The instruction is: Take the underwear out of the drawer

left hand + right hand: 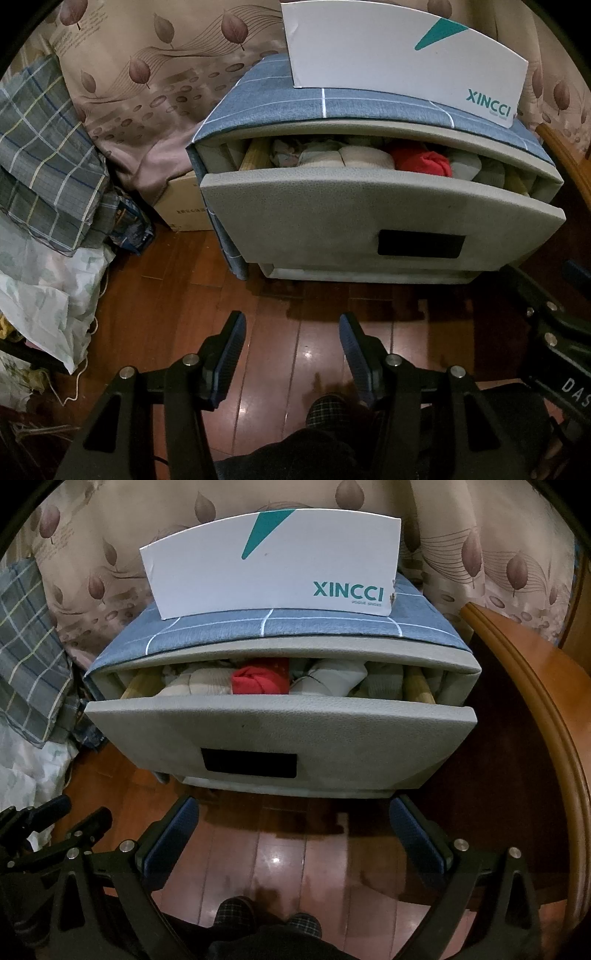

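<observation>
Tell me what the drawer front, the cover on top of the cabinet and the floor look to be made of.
Drawer front: grey panel with a fine pebbled, matte grain, probably faux leather or textured plastic; which one is unclear.
Cabinet cover: woven cloth, blue-grey with white grid lines, draping over the edges.
Floor: reddish-brown wood planks, glossy; seams and lamp glare show. Solid wood or laminate cannot be told.

You can read "XINCCI" in teal capitals at the lower right corner of the white shoe box [273, 565] standing on the blue checked top of the cabinet [280, 635]. Beneath that name sits a smaller line, "VOGUE SHOES". In the left wrist view, white letters "DAS" show on the black frame of the right tool [569, 387]; the rest is cut off. Print on the cardboard carton [184, 206] is too small to read.
</observation>
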Motion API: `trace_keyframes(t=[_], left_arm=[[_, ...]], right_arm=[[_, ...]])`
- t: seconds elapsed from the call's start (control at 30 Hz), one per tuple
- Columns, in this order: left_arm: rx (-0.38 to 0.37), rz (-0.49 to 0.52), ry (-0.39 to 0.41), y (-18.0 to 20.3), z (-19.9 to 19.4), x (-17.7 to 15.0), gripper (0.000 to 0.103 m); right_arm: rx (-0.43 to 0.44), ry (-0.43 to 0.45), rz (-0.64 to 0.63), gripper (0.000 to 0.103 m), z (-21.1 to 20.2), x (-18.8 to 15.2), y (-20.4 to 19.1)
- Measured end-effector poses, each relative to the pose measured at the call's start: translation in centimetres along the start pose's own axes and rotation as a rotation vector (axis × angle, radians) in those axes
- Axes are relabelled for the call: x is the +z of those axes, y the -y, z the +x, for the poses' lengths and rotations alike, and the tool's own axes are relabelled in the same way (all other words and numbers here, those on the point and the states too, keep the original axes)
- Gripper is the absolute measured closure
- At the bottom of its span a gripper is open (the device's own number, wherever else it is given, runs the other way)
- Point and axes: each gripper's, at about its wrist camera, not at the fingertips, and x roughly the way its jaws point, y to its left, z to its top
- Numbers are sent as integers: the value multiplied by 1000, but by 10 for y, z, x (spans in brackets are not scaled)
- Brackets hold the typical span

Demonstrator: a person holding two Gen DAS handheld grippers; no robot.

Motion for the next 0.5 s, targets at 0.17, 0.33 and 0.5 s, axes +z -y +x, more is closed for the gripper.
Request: trace_keyframes(t=[0.17,0.33,0.5], left_arm=[[-3,-2,0,-1,0,1,49],[-21,-14,1,-2,-2,2,49],[-34,-31,17,-4,-4,3,49]], right_arm=[[11,0,17,1,-2,1,4],[43,-4,43,1,-3,4,10],[26,44,-3,1,-8,18,15]])
